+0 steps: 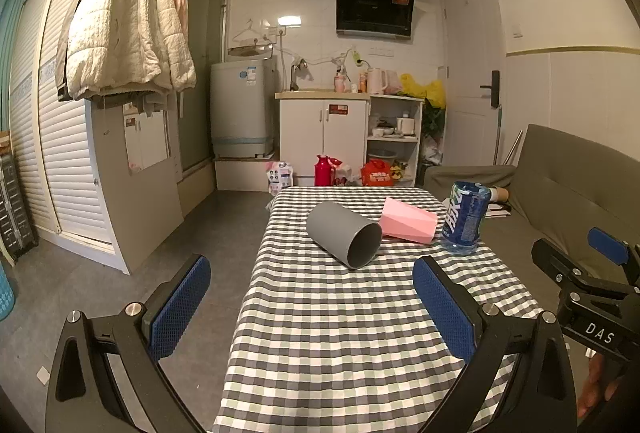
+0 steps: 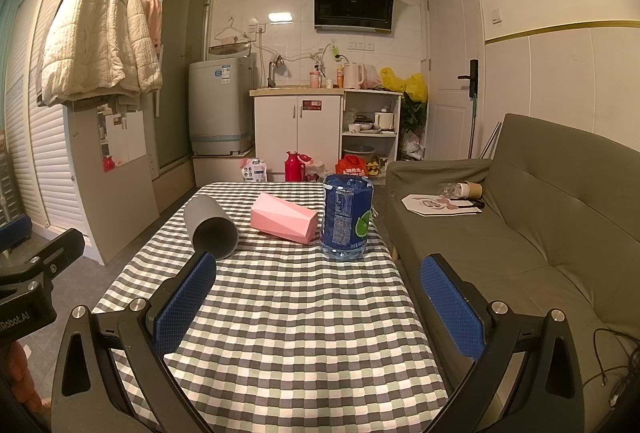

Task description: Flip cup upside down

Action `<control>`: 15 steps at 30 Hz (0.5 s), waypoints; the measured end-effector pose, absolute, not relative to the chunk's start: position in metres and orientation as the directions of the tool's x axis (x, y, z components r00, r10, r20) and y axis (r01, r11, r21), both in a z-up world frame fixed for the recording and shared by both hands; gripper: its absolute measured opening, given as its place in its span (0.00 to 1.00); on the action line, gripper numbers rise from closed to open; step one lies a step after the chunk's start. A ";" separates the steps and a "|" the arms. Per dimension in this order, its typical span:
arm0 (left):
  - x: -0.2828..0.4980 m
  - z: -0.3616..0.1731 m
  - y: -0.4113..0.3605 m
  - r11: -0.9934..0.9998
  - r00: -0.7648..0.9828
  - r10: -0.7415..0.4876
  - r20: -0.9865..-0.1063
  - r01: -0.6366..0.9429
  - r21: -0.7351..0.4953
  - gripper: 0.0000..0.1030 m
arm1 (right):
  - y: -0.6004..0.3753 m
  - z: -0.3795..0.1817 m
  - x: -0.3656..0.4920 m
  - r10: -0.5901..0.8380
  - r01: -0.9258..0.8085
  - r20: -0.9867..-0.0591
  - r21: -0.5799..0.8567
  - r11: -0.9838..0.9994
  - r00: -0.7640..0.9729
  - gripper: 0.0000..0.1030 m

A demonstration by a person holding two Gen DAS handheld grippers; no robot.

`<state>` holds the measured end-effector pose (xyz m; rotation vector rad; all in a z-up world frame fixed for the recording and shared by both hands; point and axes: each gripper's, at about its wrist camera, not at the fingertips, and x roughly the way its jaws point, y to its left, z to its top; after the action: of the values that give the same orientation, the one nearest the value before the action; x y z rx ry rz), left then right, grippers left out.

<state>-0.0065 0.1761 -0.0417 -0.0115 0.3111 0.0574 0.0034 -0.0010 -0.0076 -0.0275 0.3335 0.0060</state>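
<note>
On the checked tablecloth (image 1: 340,333) lie a grey cup (image 1: 344,233) and a pink faceted cup (image 1: 408,221), both on their sides. Left gripper (image 1: 312,305) and right gripper (image 2: 320,313) hang spread wide, empty. Best grasp is probably across the cup's body, then tip it mouth-down.

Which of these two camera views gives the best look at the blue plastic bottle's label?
The right wrist view: the blue plastic bottle stands near centre, label text and green patch facing the camera. In the left wrist view the bottle sits farther right, showing only white lettering.
</note>
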 end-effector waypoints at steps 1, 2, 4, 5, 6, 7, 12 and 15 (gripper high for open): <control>-0.006 -0.041 0.176 0.998 0.950 0.054 -0.306 -0.058 -0.003 1.00 | -0.001 -0.008 0.004 0.001 -0.010 -0.328 -0.026 1.000 0.945 1.00; -0.006 -0.041 0.176 0.998 0.950 0.053 -0.307 -0.057 -0.003 1.00 | -0.001 -0.008 0.004 0.001 -0.010 -0.328 -0.026 1.000 0.945 1.00; -0.006 -0.042 0.176 0.998 0.950 0.054 -0.307 -0.058 -0.003 1.00 | -0.002 -0.009 0.004 0.001 -0.010 -0.328 -0.026 1.000 0.945 1.00; -0.007 -0.043 0.176 0.998 0.950 0.053 -0.306 -0.057 -0.004 1.00 | -0.001 -0.008 0.004 0.001 -0.010 -0.328 -0.026 1.000 0.945 1.00; -0.007 -0.043 0.176 0.998 0.950 0.053 -0.306 -0.057 -0.004 1.00 | -0.001 -0.008 0.004 0.001 -0.010 -0.328 -0.026 1.000 0.945 1.00; -0.006 -0.042 0.176 0.998 0.950 0.054 -0.308 -0.058 -0.004 1.00 | -0.001 -0.008 0.004 0.001 -0.010 -0.328 -0.026 1.000 0.945 1.00; -0.007 -0.041 0.176 0.998 0.951 0.054 -0.305 -0.058 -0.005 1.00 | -0.001 -0.008 0.004 0.001 -0.010 -0.328 -0.026 1.000 0.945 1.00; -0.007 -0.042 0.176 0.998 0.951 0.054 -0.305 -0.059 -0.005 1.00 | -0.002 -0.009 0.004 0.000 -0.009 -0.328 -0.025 1.000 0.945 1.00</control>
<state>-0.0070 0.1763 -0.0421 -0.0141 0.3100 0.0574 0.0043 -0.0020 -0.0093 -0.0268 0.3343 0.0050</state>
